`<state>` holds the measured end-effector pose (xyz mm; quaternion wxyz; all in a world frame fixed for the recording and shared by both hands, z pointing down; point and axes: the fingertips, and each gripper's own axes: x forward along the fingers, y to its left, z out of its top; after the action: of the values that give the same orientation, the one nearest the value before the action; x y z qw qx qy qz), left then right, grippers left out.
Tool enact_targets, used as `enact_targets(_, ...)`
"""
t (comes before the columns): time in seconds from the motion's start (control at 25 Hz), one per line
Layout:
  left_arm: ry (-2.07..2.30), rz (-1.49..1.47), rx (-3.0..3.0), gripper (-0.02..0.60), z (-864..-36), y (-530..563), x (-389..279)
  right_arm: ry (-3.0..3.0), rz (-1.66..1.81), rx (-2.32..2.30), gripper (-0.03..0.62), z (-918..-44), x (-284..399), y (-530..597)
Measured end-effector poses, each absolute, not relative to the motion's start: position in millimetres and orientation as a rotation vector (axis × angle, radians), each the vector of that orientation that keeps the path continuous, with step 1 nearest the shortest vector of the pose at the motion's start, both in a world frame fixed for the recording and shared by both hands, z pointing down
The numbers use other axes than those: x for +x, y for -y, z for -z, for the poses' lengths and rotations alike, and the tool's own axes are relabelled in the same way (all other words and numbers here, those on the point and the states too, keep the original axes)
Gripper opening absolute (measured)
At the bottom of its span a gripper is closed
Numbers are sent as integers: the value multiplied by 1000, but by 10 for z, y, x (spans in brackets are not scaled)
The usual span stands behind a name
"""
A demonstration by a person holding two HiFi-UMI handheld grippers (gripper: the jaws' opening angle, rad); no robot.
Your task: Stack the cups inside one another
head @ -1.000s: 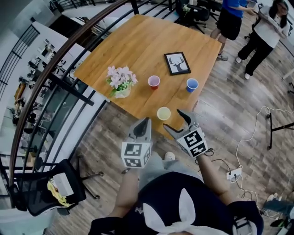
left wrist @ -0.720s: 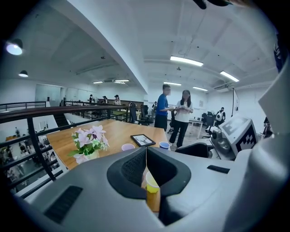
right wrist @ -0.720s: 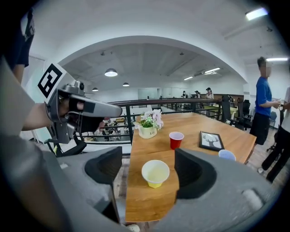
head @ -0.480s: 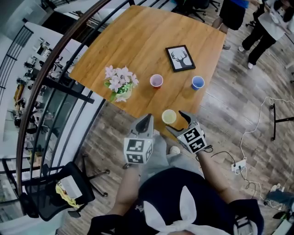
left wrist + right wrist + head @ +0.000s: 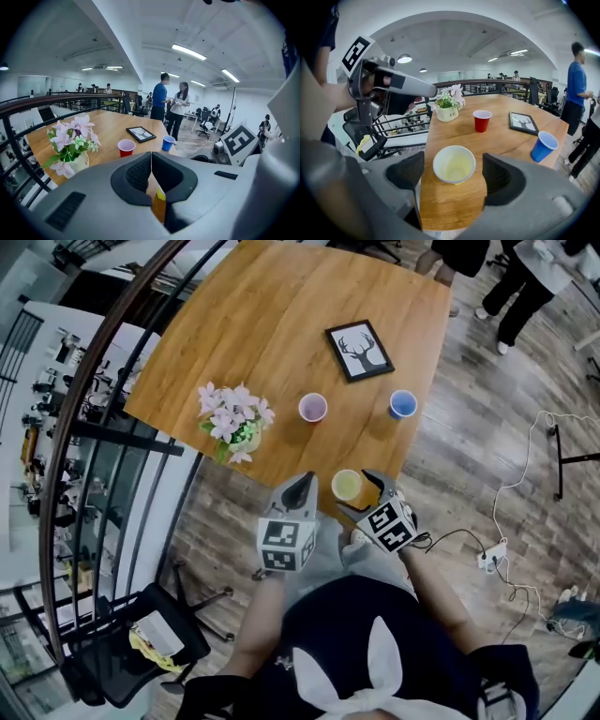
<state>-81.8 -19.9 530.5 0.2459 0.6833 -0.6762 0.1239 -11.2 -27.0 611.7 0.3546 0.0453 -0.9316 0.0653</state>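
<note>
Wooden worktop (image 5: 272,324) in an open office. The right tongs (image 5: 355,493) stand wide, jaws just opened further, with the yellow cup (image 5: 346,485) between them at the near edge, untouched. The left tongs (image 5: 302,486), just beside, are closed together and empty. Farther back stand the red cup (image 5: 313,408) and blue cup (image 5: 403,404), well apart, with flowers (image 5: 231,420) and a framed picture (image 5: 359,350).

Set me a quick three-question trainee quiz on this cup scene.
1. True or false: the right gripper is clamped on the yellow cup.
2. What stands between the potted flowers and the blue cup? A red cup, B yellow cup, C nothing.
3. Fill in: the left gripper has its jaws ____.
Key: 1 false: its jaws have just been opening and flank the cup without touching it. 2 A. 3 shut.
</note>
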Motion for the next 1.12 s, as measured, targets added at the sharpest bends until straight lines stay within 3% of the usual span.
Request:
enact_targets(0.6, 1756, -342, 1886, 20, -5454, 355, -976, 2260, -117, 82, 386, -6449, -240, 250)
enact_targets(0.8, 1736, -348, 1882, 20, -5506, 330, -1022, 2237, -95, 81, 351, -6479, -248, 250)
enact_targets(1.12, 1719, -353, 1897, 20, -5511, 331, -1063, 2229, -99, 90, 350, -6455, -265, 254)
